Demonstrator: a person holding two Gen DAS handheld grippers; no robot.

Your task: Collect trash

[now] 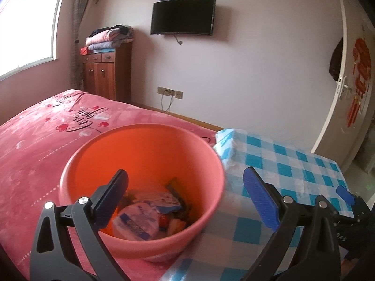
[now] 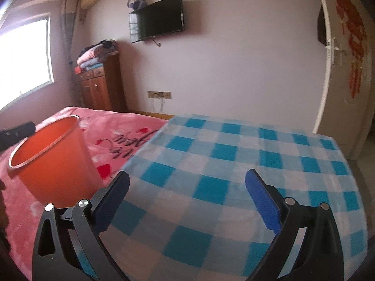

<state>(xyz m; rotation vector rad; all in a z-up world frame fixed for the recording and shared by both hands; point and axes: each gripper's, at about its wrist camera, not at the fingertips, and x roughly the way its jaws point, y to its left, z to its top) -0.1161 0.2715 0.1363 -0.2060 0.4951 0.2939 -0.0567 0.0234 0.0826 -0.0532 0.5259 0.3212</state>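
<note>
Your round orange plastic bucket [image 1: 143, 164] at the bed's edge already holds wrappers [image 1: 150, 215]; left gripper [image 1: 185, 196] and right gripper [image 2: 187, 196] gape empty, blue-checked cloth [image 2: 234, 164] bare.

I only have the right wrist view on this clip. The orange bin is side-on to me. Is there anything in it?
Observer: Yes. The left wrist view looks down into the orange bin; crumpled wrappers lie on its bottom.
Operator: Are the left tongs carrying anything?
Observer: No. The left tongs are open and empty above the bin.
Operator: Any trash left on the checked cloth?
Observer: On the checked cloth, only a pale plastic-wrapped pack by the bin, at the cloth's far edge.
</note>
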